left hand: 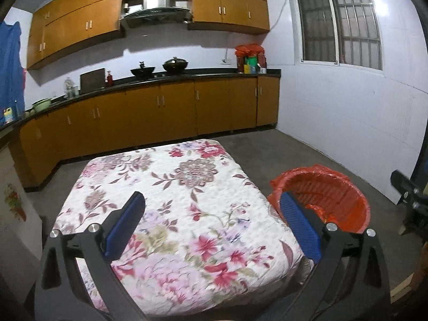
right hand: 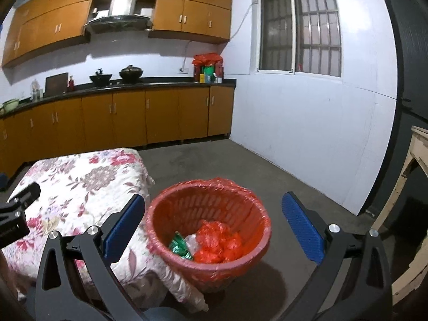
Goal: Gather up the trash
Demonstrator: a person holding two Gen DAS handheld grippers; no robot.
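Home kitchen; cabinets (left hand: 149, 107), range hood (left hand: 156, 5), seemingly woks (left hand: 175, 64).

We see a quilted floral cloth (left hand: 171, 200) over the table, soft and matt. The red basket (right hand: 187, 206) is perforated plastic lined with thin glossy film. Our gripper pads (left hand: 125, 224) look ribbed blue. The floor (right hand: 214, 160) is rough grey concrete; the far cabinets (left hand: 149, 107) are smooth wood.

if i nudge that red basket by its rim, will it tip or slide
The red basket looks like thin slotted plastic holding only a green wrapper and crumpled red plastic, so it is probably light. It narrows toward its base, so a rim push may well tip it. The loose red liner would likely slip.
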